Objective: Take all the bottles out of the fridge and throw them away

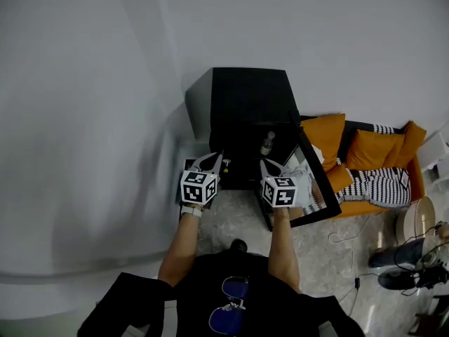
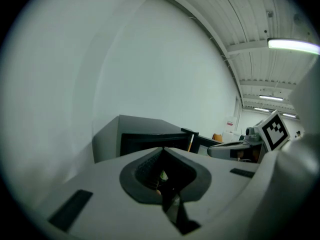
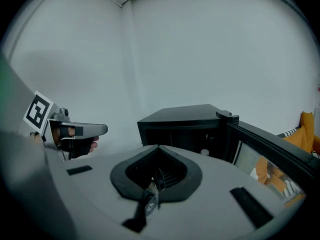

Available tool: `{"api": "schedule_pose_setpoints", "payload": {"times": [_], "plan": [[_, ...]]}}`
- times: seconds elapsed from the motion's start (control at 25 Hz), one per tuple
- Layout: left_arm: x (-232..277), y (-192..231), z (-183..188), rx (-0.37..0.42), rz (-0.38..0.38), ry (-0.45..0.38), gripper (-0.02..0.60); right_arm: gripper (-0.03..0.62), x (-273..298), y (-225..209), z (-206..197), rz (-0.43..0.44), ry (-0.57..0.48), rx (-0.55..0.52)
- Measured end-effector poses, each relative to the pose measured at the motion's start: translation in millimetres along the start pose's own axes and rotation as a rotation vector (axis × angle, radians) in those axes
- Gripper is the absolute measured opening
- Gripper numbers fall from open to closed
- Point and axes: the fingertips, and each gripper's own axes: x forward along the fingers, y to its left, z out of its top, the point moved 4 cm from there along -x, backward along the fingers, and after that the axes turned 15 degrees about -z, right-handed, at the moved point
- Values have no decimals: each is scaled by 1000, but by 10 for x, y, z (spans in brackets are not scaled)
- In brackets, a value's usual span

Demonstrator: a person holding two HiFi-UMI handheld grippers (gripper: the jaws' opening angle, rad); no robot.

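A black mini fridge (image 1: pixel 245 104) stands against the white wall, its door (image 1: pixel 319 188) swung open to the right. One clear bottle (image 1: pixel 267 143) stands inside it; in the right gripper view only its pale cap (image 3: pixel 204 152) shows above my jaws. My left gripper (image 1: pixel 212 160) hovers before the fridge's left front, shut and empty. My right gripper (image 1: pixel 269 165) is level with it by the open door, also shut with nothing in it. In the left gripper view the fridge (image 2: pixel 145 134) lies ahead and the right gripper (image 2: pixel 235 149) shows alongside.
An orange sofa (image 1: pixel 365 153) with striped cushions stands right of the fridge door. Cables and dark gear (image 1: pixel 403 269) lie on the tiled floor at the right. The white wall (image 1: pixel 105 118) closes in the left side.
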Motion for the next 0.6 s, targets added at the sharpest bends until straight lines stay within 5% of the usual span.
{"api": "schedule_pose_setpoints", "payload": {"times": [0.6], "plan": [[410,-97,-200,-14,22,63,2,8,114,-312,-181,45,47,13]]}}
